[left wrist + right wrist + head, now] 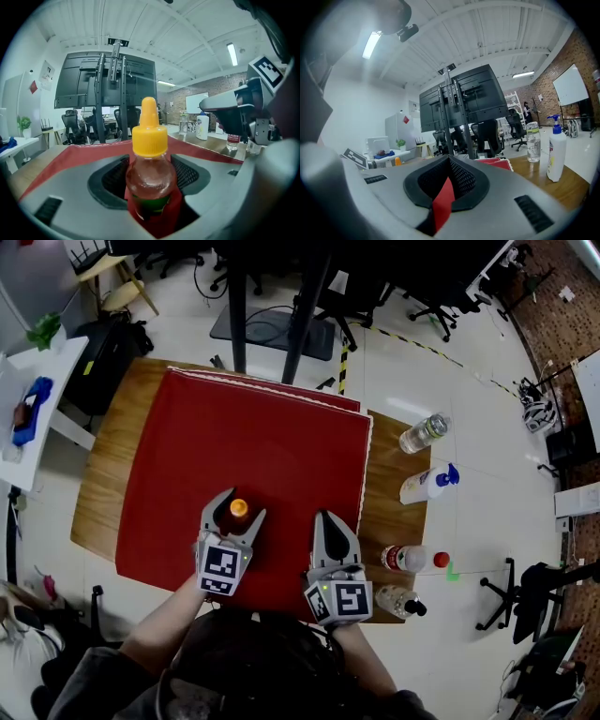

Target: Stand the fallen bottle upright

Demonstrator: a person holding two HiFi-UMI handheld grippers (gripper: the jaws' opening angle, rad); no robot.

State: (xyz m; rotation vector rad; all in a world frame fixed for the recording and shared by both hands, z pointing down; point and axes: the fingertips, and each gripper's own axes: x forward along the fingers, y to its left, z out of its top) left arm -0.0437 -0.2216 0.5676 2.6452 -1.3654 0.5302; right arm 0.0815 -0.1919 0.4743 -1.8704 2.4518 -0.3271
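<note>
A small bottle (239,508) with amber liquid, a green label and a yellow-orange cap stands upright on the red mat (262,437) near its front edge. My left gripper (241,506) is shut on it. In the left gripper view the bottle (150,176) fills the gap between both dark pads, with its cap rising above the jaws. To its right, my right gripper (324,521) hovers over the mat, shut and holding nothing. In the right gripper view that gripper (449,164) shows only a thin red slit of mat between its jaws.
The mat covers a wooden table (101,474). Along the table's right edge lie a clear water bottle (424,433), a white spray bottle (427,484) with a blue head, a red-capped bottle (410,558) and a black-capped bottle (399,601). A dark stand (272,324) rises behind the table.
</note>
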